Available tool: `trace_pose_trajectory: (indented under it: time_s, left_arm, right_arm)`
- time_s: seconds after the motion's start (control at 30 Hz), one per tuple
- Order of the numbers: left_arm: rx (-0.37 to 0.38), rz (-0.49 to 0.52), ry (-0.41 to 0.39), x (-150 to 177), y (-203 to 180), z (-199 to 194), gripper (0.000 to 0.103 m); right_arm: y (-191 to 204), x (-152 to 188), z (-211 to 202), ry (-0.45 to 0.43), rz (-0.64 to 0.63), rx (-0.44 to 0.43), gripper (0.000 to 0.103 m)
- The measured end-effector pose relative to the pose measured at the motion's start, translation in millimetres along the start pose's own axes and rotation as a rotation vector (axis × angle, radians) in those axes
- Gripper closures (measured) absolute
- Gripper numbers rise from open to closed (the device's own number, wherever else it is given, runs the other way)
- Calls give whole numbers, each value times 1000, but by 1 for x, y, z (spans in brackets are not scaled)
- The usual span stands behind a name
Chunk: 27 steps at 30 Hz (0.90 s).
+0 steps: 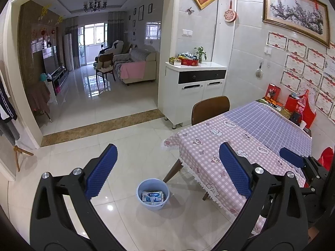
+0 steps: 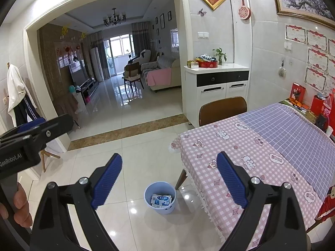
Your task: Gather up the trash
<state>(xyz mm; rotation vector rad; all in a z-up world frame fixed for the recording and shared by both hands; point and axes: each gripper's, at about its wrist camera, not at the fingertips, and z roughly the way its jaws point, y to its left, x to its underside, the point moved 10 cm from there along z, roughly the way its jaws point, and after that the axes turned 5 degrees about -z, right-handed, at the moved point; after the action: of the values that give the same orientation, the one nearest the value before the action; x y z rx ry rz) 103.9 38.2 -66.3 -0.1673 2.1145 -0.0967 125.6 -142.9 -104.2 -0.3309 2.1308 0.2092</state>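
Looks nearly done: white-and-blue packets (image 1: 152, 196) already in the blue bin (image 1: 140, 190), counter (image 1: 211, 152) bare nearby, left hand-held gripper (image 1: 167, 173) and right hand-held gripper (image 2: 169, 179) both spread wide, holding nothing.

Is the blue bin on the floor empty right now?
No, the blue bin beside the table already holds a white-and-blue packet, seen plainly in the right wrist view.

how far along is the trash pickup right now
Done: packaging already lies in the blue bin on the floor beside the table. In hand: nothing; the left gripper and right gripper are open and empty. Left: no loose trash shows on the tablecloth or floor.
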Motion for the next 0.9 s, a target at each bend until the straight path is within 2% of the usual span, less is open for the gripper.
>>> trace_pose_trajectory:
  time_s: [0.9]
  left_arm:
    - [-31,-14,54,-12,-39,53,7]
  right_arm:
    - [-59,-14,41,34,24,-22,13]
